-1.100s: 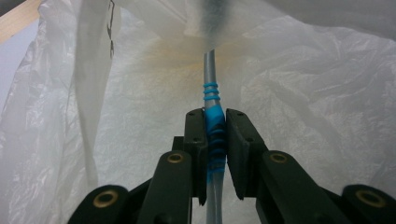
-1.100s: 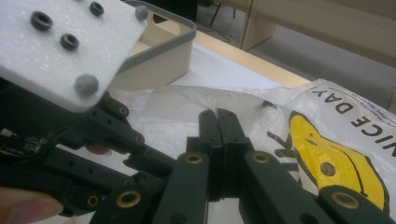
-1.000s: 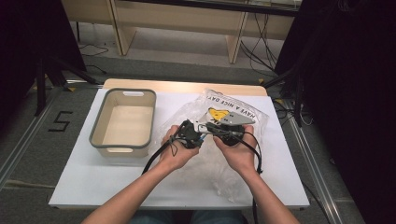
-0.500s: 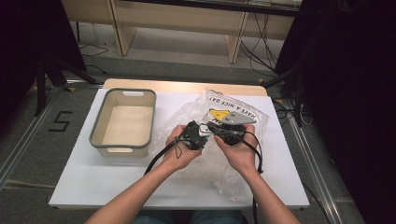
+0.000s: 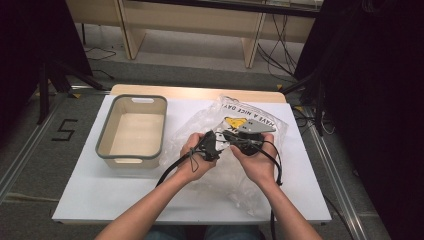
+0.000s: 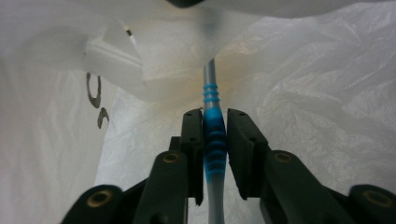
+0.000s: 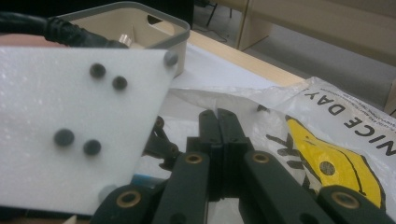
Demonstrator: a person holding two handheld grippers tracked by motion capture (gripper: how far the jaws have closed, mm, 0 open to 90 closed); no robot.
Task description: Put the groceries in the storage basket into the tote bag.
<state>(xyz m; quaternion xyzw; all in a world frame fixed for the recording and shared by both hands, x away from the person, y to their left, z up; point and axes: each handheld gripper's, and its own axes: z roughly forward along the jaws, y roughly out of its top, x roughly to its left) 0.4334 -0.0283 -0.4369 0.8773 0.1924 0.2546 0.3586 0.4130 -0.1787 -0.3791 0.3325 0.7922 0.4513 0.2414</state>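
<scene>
A clear plastic bag point(image 5: 239, 186) with a yellow print and black lettering lies crumpled on the white table, also seen in the right gripper view point(image 7: 336, 140). Both hands hold their grippers together over its middle. Inside the bag point(image 6: 327, 93), my left gripper point(image 6: 215, 126) is shut on the blue-ribbed grip of a grey toothbrush handle point(image 6: 211, 88); its jaws have just been opening a little, with the handle still between the pads. My right gripper point(image 7: 217, 116) has its jaws shut together at the bag's edge; whether film is pinched between them I cannot tell. In the high view the left gripper point(image 5: 215, 145) and right gripper point(image 5: 234, 141) nearly touch.
A grey-rimmed beige basin point(image 5: 131, 97) stands left of the bag, its corner close in the right gripper view point(image 7: 173, 28). The white tabletop point(image 5: 125, 192) has bare room in front and on the left. Cables trail from both grippers toward the person.
The left hand has shifted slightly rightward, closer to the right hand. The right hand and the bag have kept still.
</scene>
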